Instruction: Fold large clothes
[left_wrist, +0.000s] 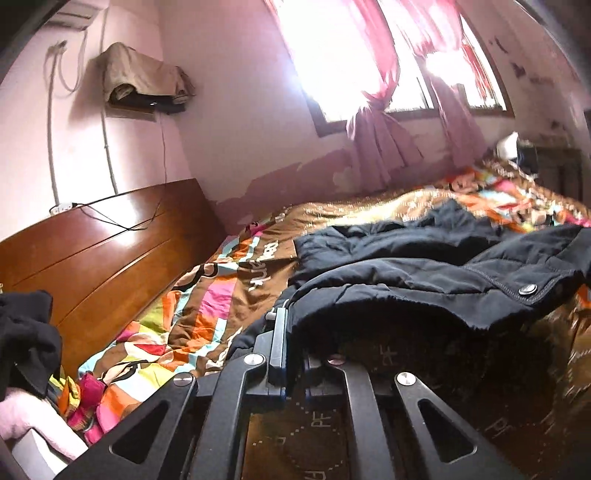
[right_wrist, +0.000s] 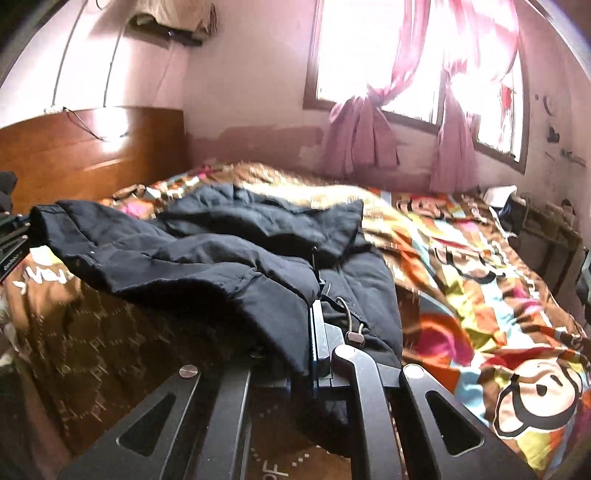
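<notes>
A black padded jacket (left_wrist: 424, 258) lies spread across the bed, its near hem raised off the bedspread. In the left wrist view my left gripper (left_wrist: 286, 319) is shut on the hem's left end, and the fabric drapes over its fingers. In the right wrist view my right gripper (right_wrist: 317, 308) is shut on the other end of the jacket (right_wrist: 207, 251), beside a drawcord with a toggle (right_wrist: 355, 336). The hem hangs between the two grips and casts a shadow below. My left gripper (right_wrist: 26, 225) also shows at the far left edge of the right wrist view, at the jacket's corner.
A colourful patterned bedspread (left_wrist: 177, 306) covers the bed. A wooden headboard (left_wrist: 92, 243) stands to the left. A window with pink curtains (right_wrist: 362, 136) lies behind. Dark clothing (left_wrist: 26, 332) and a pink item (left_wrist: 37, 417) sit at the near left. Dark furniture (right_wrist: 546, 236) stands at the far right.
</notes>
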